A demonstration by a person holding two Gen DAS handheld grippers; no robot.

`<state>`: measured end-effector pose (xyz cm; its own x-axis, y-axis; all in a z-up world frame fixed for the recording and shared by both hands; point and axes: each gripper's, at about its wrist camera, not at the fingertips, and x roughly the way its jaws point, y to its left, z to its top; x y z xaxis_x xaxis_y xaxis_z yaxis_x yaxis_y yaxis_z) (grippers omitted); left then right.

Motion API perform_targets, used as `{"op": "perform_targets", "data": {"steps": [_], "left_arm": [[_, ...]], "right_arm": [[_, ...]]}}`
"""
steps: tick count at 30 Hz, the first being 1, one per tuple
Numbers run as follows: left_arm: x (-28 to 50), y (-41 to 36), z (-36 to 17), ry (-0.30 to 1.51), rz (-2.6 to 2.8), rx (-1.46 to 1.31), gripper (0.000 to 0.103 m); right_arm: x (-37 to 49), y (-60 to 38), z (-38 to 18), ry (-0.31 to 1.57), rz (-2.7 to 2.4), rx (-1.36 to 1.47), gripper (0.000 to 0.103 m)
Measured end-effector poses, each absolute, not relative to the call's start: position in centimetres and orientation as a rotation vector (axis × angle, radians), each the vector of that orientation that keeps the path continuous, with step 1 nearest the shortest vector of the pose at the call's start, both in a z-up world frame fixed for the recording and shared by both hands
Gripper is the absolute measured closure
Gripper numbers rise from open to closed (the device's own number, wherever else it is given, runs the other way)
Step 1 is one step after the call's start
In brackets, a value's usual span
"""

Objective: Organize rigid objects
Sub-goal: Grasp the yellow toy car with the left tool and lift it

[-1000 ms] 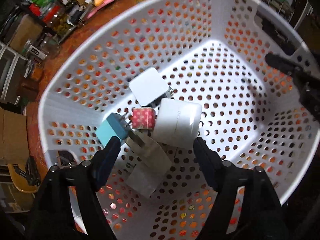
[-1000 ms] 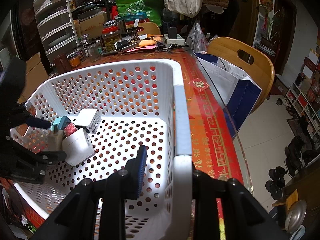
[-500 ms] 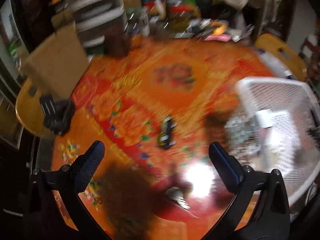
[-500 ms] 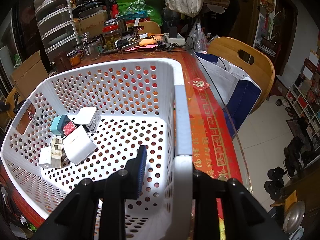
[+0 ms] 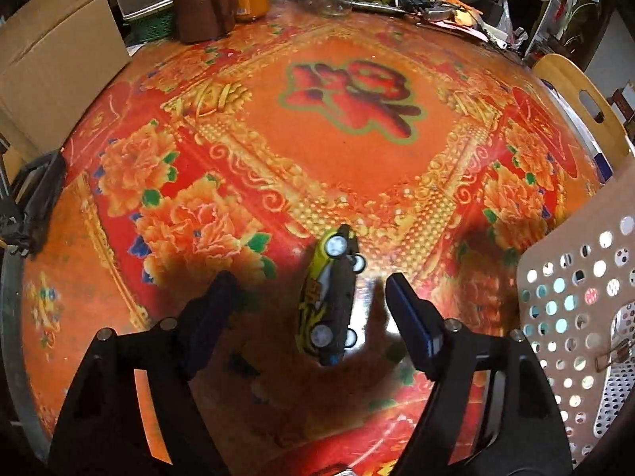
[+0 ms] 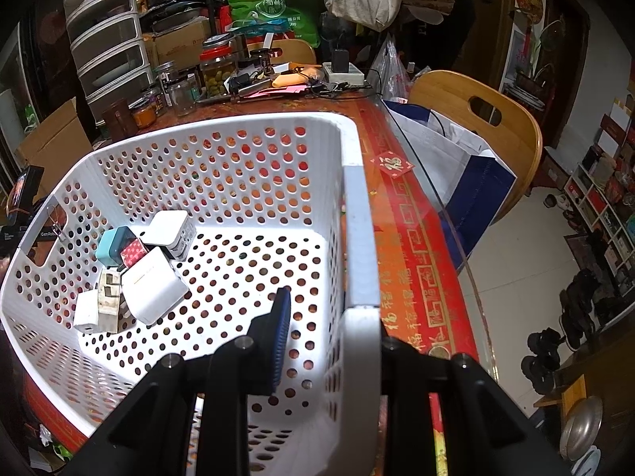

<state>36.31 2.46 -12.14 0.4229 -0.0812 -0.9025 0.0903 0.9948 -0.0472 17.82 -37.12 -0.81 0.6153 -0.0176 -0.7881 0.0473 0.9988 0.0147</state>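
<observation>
Only the left wrist view shows the yellow-and-black toy car (image 5: 328, 295), tipped on its side between the left gripper's (image 5: 313, 297) spread fingers. The right gripper (image 6: 329, 333) fingers clamp the white basket's (image 6: 359, 238) wall.

Left claw (image 5: 313, 301), fingers spread wide, above a yellow-and-black toy car (image 5: 327, 297) lying on its side on the red-orange floral desk (image 5: 349, 150); white perforated basket (image 5: 575, 297) at right.

Left wrist view looks down on table (image 5: 337, 127), right wrist view faces basket (image 6: 359, 214), basket shared
</observation>
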Motion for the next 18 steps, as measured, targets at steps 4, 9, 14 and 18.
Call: {"op": "perform_targets", "data": {"steps": [4,9,14,18], "left_arm": [[36.3,1.8,-12.2,1.093,-0.121,0.026,0.072],[34.1,1.0,-10.5,0.926,-0.038,0.121,0.082],[30.1,0.1,-4.8,0.625,0.238,0.341,0.082],[28.6,0.3,-2.5,0.557,0.337,0.396,0.082]], "right_arm": [[17.7,-37.1,-0.8,0.906,-0.037,0.038,0.077],[17.7,-37.2,-0.8,0.907,-0.036,0.036,0.077],[17.8,-37.2,-0.7,0.908,-0.037,0.036,0.077],[17.8,-37.3,-0.6,0.901,-0.033,0.042,0.077]]}}
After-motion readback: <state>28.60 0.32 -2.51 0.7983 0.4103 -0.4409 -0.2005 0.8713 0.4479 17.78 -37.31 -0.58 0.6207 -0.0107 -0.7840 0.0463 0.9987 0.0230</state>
